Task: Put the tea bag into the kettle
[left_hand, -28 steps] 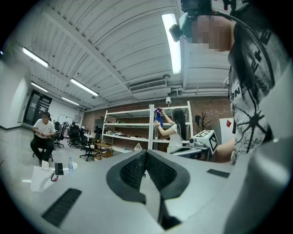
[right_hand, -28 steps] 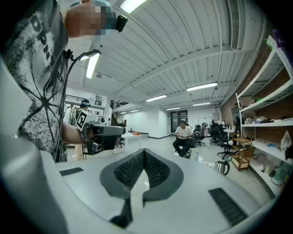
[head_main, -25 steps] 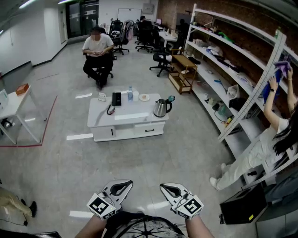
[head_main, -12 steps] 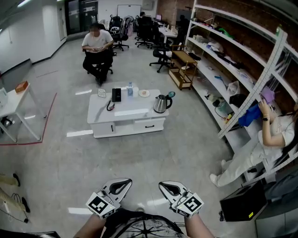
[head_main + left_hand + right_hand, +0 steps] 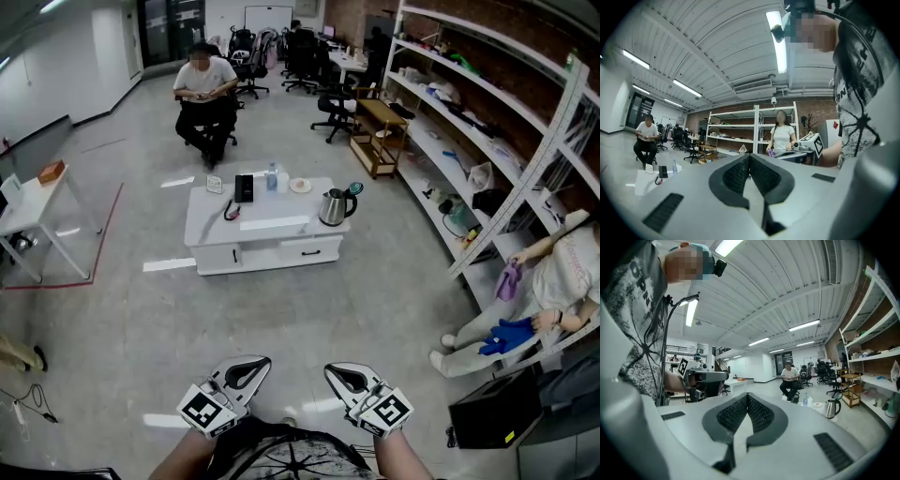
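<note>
A steel kettle (image 5: pixel 334 207) stands at the right end of a low white table (image 5: pixel 262 232), far ahead across the floor; its teal lid (image 5: pixel 355 188) is tipped open. I cannot pick out a tea bag at this distance. My left gripper (image 5: pixel 255 366) and right gripper (image 5: pixel 337 375) hang side by side close to my body, both shut with nothing between the jaws. The right gripper view shows the shut right gripper (image 5: pixel 747 397) and the kettle (image 5: pixel 829 408) small in the distance. In the left gripper view the left gripper (image 5: pixel 749 157) is shut as well.
The table also carries a bottle (image 5: pixel 272 176), a small plate (image 5: pixel 300 186), a black box (image 5: pixel 244 187) and a cable (image 5: pixel 228 211). A person (image 5: pixel 206 89) sits behind it. Long shelves (image 5: pixel 487 141) line the right wall, where another person (image 5: pixel 553 281) crouches. A white desk (image 5: pixel 33 211) stands left.
The table and kettle have drifted slightly right and nearer in the head view. The person at the shelves has dropped from reaching up to crouching low. Both grippers keep their place, shut.
</note>
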A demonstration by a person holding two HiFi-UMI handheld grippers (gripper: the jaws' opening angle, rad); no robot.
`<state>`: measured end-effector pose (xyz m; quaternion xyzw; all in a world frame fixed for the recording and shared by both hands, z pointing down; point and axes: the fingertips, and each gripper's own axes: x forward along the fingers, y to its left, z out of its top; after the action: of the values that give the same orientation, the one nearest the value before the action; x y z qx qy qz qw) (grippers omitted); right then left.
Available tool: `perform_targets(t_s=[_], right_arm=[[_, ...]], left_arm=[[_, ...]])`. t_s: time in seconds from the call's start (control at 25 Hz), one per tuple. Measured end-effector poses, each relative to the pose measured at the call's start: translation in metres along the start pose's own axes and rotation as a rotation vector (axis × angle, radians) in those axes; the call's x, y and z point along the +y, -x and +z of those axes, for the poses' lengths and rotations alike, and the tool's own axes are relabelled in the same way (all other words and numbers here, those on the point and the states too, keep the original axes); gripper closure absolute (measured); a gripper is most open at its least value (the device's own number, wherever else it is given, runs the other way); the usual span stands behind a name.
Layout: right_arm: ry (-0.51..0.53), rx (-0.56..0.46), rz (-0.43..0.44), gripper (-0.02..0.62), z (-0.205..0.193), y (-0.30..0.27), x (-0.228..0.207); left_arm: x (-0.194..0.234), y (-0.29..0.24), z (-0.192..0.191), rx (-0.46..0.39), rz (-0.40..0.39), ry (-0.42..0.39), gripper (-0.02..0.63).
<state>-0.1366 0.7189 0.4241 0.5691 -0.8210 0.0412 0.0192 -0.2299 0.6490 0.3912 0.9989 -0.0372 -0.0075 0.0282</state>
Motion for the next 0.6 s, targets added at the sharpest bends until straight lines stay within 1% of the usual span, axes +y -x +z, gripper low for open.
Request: perform_targets(t_s=[0.24, 0.4, 0.6], right_arm=[[-0.007, 0.003, 0.010, 0.586, 0.002, -0.023, -0.010], [-0.017, -0.015, 0.021, 0.586, 0.010, -0.047, -0.019], [-0.010, -0.003, 0.002, 0.586, 0.012, -0.080, -0.032]], left_arm=[[0.018, 0.002, 0.001, -0.005, 0.001, 0.008, 0.600], [0.043, 0.001, 0.002, 0.005, -0.005, 0.009, 0.598], [0.076, -0.004, 0.007, 0.003, -0.014, 0.014, 0.600]])
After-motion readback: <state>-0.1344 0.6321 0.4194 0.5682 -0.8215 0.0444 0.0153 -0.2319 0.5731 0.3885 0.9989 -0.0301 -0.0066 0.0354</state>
